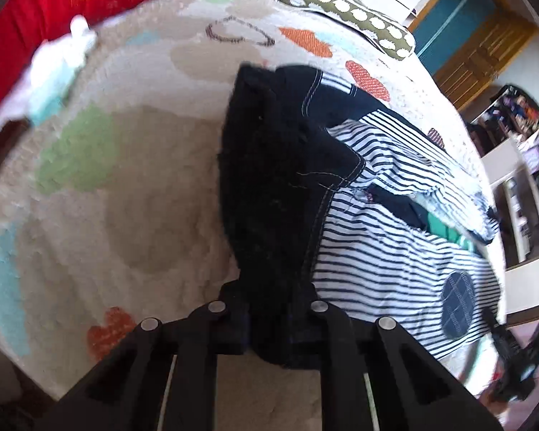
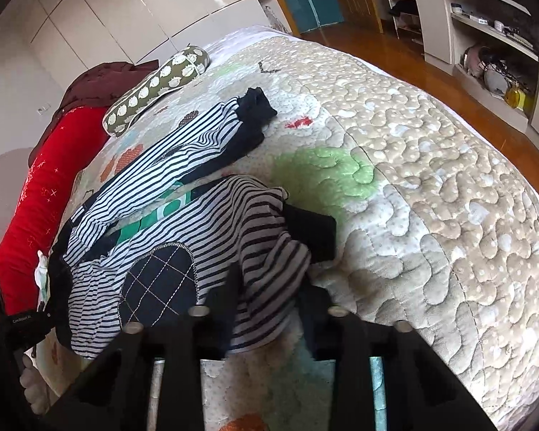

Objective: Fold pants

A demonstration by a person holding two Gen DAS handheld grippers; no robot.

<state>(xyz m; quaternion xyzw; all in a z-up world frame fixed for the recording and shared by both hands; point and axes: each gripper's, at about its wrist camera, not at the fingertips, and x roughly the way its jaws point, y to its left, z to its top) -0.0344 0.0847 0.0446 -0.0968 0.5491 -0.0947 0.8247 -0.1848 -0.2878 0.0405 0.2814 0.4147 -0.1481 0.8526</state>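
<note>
Both grips: left gripper (image 1: 269, 318) is clenched on the dark waistband end of the pants (image 1: 384, 251); right gripper (image 2: 266, 309) is clamped on a bunch of striped leg fabric beside the dark knee patch (image 2: 158, 283)
Pants position: lying crumpled across the quilt (image 2: 431, 186), dark waist section raised toward the left gripper, two striped legs trailing away, one leg's dark cuff (image 2: 257, 106) farthest out
Step in hand: judged to be lifting and spreading the garment before the first fold, since the legs lie apart and twisted
Doing it well: raise both grips together and draw them apart so the cloth hangs taut; bring one leg over the other with seams matched; lay it flat before letting go
Risk: each grip holds a bunched wad, so layers may slip or fold unevenly
Open room: broad bare quilt on the far side of the right gripper and on the near side of the left gripper
Edges: spotted bolster (image 2: 158, 82) and red pillow (image 2: 36, 197) lie beyond the legs; quilt drops off toward the wooden floor (image 2: 395, 50), so keep the fold toward the middle
</note>
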